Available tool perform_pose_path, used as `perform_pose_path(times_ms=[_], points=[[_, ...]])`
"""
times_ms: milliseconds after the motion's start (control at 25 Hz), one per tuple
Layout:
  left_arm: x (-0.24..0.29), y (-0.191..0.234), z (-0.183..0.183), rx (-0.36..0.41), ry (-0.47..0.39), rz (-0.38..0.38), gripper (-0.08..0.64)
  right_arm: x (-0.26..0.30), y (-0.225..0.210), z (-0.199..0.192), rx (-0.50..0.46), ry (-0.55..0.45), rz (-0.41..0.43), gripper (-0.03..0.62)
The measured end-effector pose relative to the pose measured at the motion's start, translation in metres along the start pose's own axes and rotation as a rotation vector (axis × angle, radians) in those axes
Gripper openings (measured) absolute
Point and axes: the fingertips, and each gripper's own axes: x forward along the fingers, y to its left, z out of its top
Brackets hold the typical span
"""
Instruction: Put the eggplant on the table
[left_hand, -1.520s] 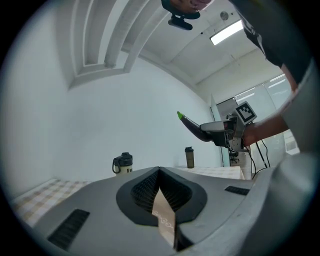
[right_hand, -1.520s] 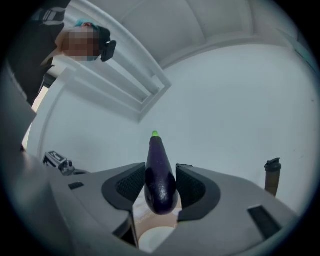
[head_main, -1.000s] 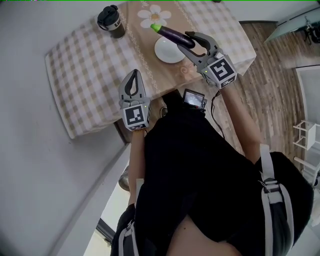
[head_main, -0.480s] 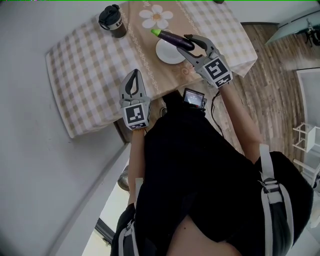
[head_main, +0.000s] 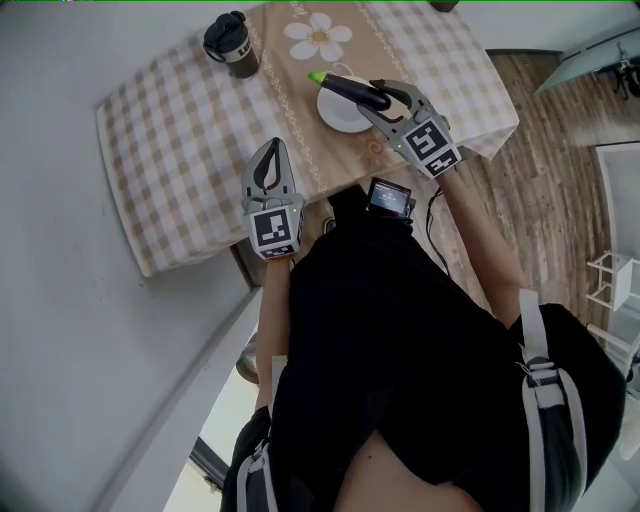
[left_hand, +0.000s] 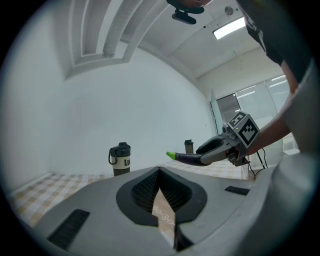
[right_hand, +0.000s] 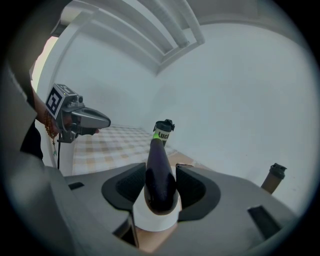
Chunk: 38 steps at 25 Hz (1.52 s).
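Observation:
A dark purple eggplant (head_main: 348, 88) with a green tip is clamped between the jaws of my right gripper (head_main: 376, 96), which is shut on its thick end. It hangs lengthwise over a white plate (head_main: 338, 116) on the checkered table (head_main: 180, 140). In the right gripper view the eggplant (right_hand: 160, 172) points away from me between the fingers, with the plate (right_hand: 154, 221) under it. My left gripper (head_main: 268, 166) is shut and holds nothing, near the table's front edge. From the left gripper view the eggplant (left_hand: 186, 158) shows off to the right, above the tabletop.
A dark travel mug (head_main: 231, 41) stands at the table's far left, and a daisy print (head_main: 318, 38) lies beyond the plate. A brown bottle (right_hand: 274, 177) stands further right. Wooden floor (head_main: 560, 180) lies to the table's right, and a white wall borders its left.
My right gripper has brought the eggplant down and closer over the white plate. The left gripper has stayed where it was.

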Motion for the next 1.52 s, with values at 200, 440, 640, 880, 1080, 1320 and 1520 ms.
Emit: perform_pose_path(times_ms=[200,440,640,880,1080,1320,1520], points=[[0.001,0.004,-0.006,-0.017,0.013,0.002,0.009,0.01,0.001,-0.017,0.022,0.027,0.001,0.196],[0.004,0.007,-0.008,-0.036,0.014,-0.001,0.009,0.02,0.002,-0.033,0.033,0.069,0.014,0.196],[0.005,0.009,-0.01,-0.037,0.017,-0.003,0.009,0.026,0.004,-0.046,0.048,0.095,0.019,0.196],[0.004,0.014,-0.013,-0.054,0.022,0.003,0.009,0.035,0.005,-0.057,0.066,0.118,0.028,0.196],[0.002,0.016,-0.014,-0.068,0.023,0.006,0.009,0.042,0.008,-0.065,0.07,0.139,0.041,0.196],[0.001,0.013,-0.016,-0.076,0.032,-0.001,0.009,0.049,0.006,-0.082,0.12,0.17,0.048,0.196],[-0.001,0.016,-0.018,-0.076,0.034,0.008,0.009,0.054,0.004,-0.091,0.133,0.186,0.051,0.196]])
